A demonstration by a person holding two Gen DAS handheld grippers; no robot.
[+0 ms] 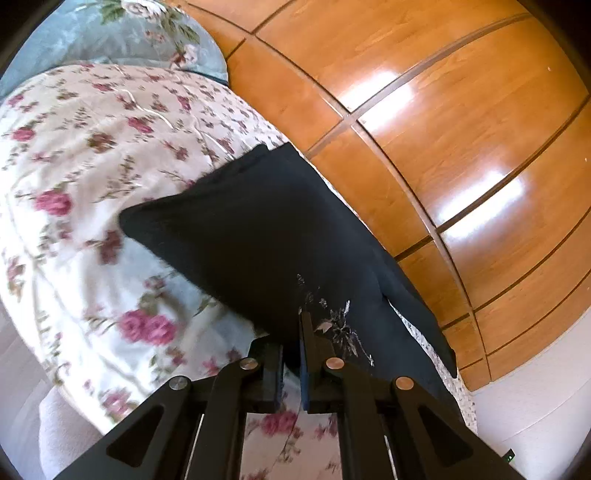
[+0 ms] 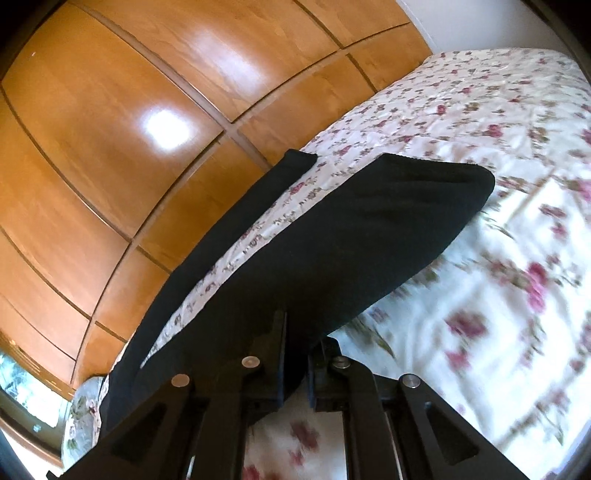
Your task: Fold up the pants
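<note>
The black pants [image 1: 258,229] hang lifted above the flowered bedspread [image 1: 92,155], with a small pale floral print near my fingers. My left gripper [image 1: 291,354] is shut on the pants' near edge. In the right wrist view the pants [image 2: 351,243] stretch away from my right gripper [image 2: 295,354], which is shut on their near edge. A second black strip of the pants [image 2: 207,251] lies along the bed's left edge. The bedspread [image 2: 498,277] shows blurred beneath.
A glossy wooden wardrobe [image 1: 443,129] stands close beside the bed and also fills the left of the right wrist view [image 2: 110,147]. A blue-green flowered pillow [image 1: 122,33] lies at the bed's head. A white wall [image 1: 535,406] is at lower right.
</note>
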